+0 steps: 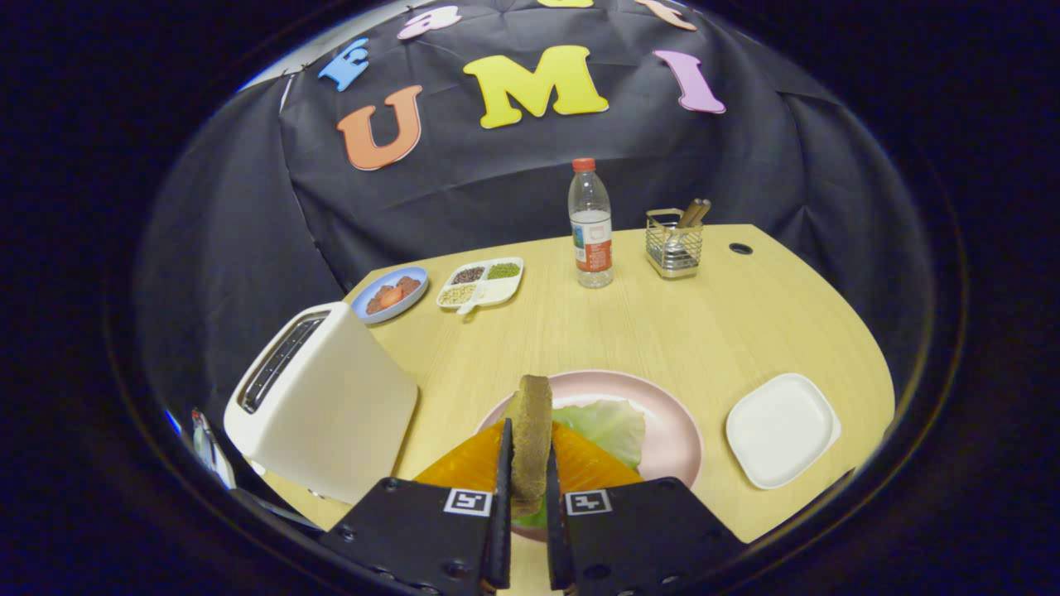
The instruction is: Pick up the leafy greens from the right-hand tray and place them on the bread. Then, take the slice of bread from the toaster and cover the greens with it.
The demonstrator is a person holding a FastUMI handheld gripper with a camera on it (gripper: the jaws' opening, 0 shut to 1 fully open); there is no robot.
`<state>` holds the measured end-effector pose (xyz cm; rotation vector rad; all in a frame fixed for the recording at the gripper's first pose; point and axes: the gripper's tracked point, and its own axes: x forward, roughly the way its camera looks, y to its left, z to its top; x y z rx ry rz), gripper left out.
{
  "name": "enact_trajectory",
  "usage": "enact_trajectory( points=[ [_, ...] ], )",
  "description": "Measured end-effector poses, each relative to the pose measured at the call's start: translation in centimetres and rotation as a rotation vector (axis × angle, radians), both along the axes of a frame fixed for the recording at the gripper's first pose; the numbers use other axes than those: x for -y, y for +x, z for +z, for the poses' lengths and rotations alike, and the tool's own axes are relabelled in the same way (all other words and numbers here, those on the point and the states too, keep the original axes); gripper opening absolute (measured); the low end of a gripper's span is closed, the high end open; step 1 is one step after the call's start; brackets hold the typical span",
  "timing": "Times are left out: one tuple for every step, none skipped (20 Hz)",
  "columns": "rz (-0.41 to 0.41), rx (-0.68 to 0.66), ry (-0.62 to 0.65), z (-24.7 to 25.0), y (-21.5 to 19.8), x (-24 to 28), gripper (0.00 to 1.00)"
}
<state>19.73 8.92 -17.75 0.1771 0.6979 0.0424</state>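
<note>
The slice of bread (530, 439) stands on edge, pinched between the two fingers (527, 497), held over the pink plate (675, 430) at the bench's near edge, where the leafy greens (609, 426) lie. The toaster (323, 406) stands just beside the plate at the bench's near left corner; an empty white tray (782, 430) sits near the right edge. Along the far edge stand a water bottle (590, 228), a wire utensil holder (675, 244), a divided dish of beans (482, 283) and a blue plate (391, 295).
</note>
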Motion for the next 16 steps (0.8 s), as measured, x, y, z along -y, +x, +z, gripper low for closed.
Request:
enact_trajectory(
  points=[
    [0.002,0.004,-0.014,-0.4,0.0,0.6,0.17],
    [0.002,0.007,-0.029,-0.8,-0.1,1.1,0.18],
    [-0.001,0.015,-0.048,-1.2,0.1,1.7,0.19],
    [0.002,0.014,-0.057,-1.6,0.0,2.0,0.26],
    [0.000,0.011,-0.066,-2.2,0.0,2.3,0.26],
    [-0.002,0.012,-0.075,-2.4,0.0,2.8,0.31],
    [-0.001,0.010,-0.073,-2.8,0.0,2.9,0.32],
    [-0.009,0.011,-0.072,-3.1,0.0,3.1,0.33],
    [-0.013,0.015,-0.074,-3.2,0.0,3.5,0.38],
    [-0.015,0.012,-0.068,-3.4,0.0,3.7,0.40],
    [-0.023,0.005,-0.062,-3.7,-0.1,3.9,0.42],
    [-0.033,0.001,-0.062,-3.9,-0.2,4.2,0.44],
    [-0.038,-0.003,-0.053,-4.1,-0.3,4.3,0.47],
    [-0.056,0.001,-0.057,-4.2,-0.3,4.6,0.49],
    [-0.067,0.005,-0.064,-4.3,-0.3,4.9,0.54],
    [-0.072,0.004,-0.066,-4.5,-0.3,4.9,0.59]
  ],
)
